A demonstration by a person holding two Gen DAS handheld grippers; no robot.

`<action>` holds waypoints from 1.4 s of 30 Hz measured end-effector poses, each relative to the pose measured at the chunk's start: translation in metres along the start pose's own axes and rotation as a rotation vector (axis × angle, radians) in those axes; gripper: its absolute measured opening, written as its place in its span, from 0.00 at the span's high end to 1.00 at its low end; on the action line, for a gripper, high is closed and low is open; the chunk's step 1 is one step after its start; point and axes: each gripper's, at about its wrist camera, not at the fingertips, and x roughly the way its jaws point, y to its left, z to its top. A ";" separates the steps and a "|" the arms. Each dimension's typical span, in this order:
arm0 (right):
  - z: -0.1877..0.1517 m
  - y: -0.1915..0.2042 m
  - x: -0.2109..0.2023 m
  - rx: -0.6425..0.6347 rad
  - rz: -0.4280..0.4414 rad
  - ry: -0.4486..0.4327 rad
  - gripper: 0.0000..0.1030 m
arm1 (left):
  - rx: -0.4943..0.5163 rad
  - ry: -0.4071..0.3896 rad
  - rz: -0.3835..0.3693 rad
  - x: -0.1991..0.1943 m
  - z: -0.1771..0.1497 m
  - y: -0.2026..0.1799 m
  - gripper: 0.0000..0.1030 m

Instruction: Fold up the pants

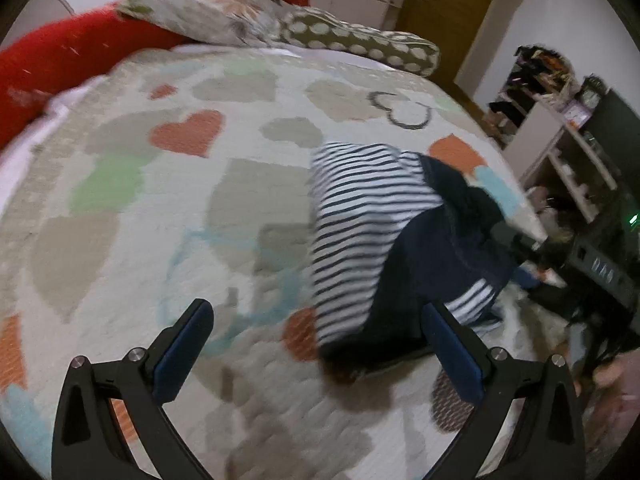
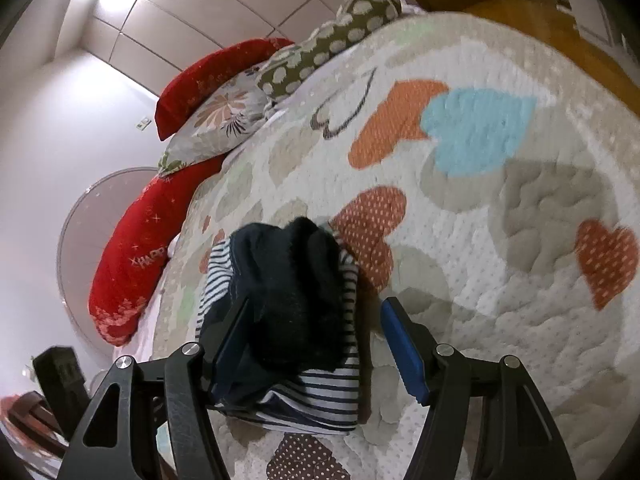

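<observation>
Right wrist view showed our right tongs (image 2: 316,344) standing wide apart with the pants (image 2: 288,320), a bundle of navy and striped cloth, between the pads; the left pad touched the cloth, the blue right pad (image 2: 404,352) stood clear, so nothing was clamped. The bundle lay on the bed's heart-patterned quilt (image 2: 500,208), near its front edge. Our left tongs (image 1: 316,356) were likewise spread and empty, hovering over the quilt just left of the pants (image 1: 384,240). To fold well, we judged each tongs should pinch one layer at an edge, draw the cloth flat, then lay it over evenly. Beyond the pants, at the far end of the bed, lay the red cushions (image 2: 132,256) and the spotted pillow (image 2: 332,52).
</observation>
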 end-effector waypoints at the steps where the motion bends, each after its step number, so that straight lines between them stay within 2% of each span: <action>1: 0.000 -0.002 0.004 0.013 0.017 0.011 0.32 | -0.007 0.009 -0.036 0.006 0.004 0.001 0.00; 5: 0.004 -0.007 0.021 0.057 0.076 0.050 0.31 | -0.029 0.086 -0.180 0.037 0.016 0.000 0.03; 7: 0.007 -0.006 0.030 0.068 0.105 0.067 0.42 | -0.049 0.123 -0.244 0.047 0.018 -0.001 0.36; 8: 0.009 -0.004 0.034 0.068 0.110 0.083 0.53 | -0.048 0.129 -0.259 0.047 0.020 -0.004 0.38; 9: 0.010 -0.001 0.036 0.066 0.111 0.090 0.56 | -0.044 0.118 -0.260 0.044 0.022 -0.007 0.39; 11: 0.013 0.007 0.036 0.040 0.123 0.089 0.61 | -0.027 0.085 -0.257 0.037 0.031 -0.012 0.40; 13: 0.019 0.016 0.034 0.009 0.137 0.080 0.63 | -0.022 0.066 -0.241 0.033 0.041 -0.015 0.40; 16: 0.028 0.023 0.036 -0.008 0.123 0.056 0.63 | -0.011 0.030 -0.153 0.036 0.053 -0.016 0.39; 18: 0.031 0.022 0.041 -0.006 0.080 0.050 0.60 | 0.011 0.033 -0.088 0.041 0.053 -0.017 0.39; 19: 0.030 0.020 0.043 -0.005 0.027 0.045 0.58 | 0.018 0.040 -0.074 0.043 0.052 -0.016 0.38; 21: 0.026 0.014 0.044 -0.001 -0.023 0.041 0.50 | 0.013 0.047 -0.073 0.041 0.044 -0.012 0.33; 23: 0.025 0.008 0.036 0.007 -0.017 0.023 0.48 | 0.003 0.039 -0.066 0.032 0.034 -0.007 0.32; 25: 0.024 0.010 0.017 0.004 -0.015 -0.030 0.48 | 0.001 0.022 -0.049 0.022 0.027 -0.006 0.29; 28: 0.020 0.021 -0.010 -0.052 -0.016 -0.097 0.47 | 0.008 -0.047 0.004 -0.002 0.013 -0.009 0.25; 31: 0.003 0.037 -0.031 -0.139 -0.076 -0.145 0.43 | 0.016 -0.153 0.082 -0.028 -0.001 -0.015 0.24; 32: -0.003 0.039 -0.036 -0.157 -0.098 -0.153 0.42 | 0.019 -0.204 0.117 -0.038 -0.006 -0.018 0.22; 33: -0.010 0.042 -0.039 -0.171 -0.119 -0.158 0.42 | 0.026 -0.292 0.176 -0.055 -0.015 -0.023 0.16; 35: -0.025 0.042 -0.047 -0.189 -0.148 -0.159 0.41 | 0.043 -0.425 0.245 -0.081 -0.027 -0.031 0.07; 36: -0.032 0.042 -0.049 -0.194 -0.164 -0.155 0.41 | 0.055 -0.495 0.266 -0.095 -0.034 -0.035 0.00; 38: -0.046 0.044 -0.052 -0.214 -0.195 -0.145 0.41 | 0.079 -0.618 0.274 -0.123 -0.048 -0.042 0.00; 40: -0.061 0.046 -0.055 -0.244 -0.220 -0.138 0.41 | 0.097 -0.654 0.275 -0.138 -0.052 -0.048 0.00; 42: -0.073 0.050 -0.056 -0.274 -0.238 -0.127 0.40 | 0.107 -0.600 0.230 -0.143 -0.051 -0.051 0.00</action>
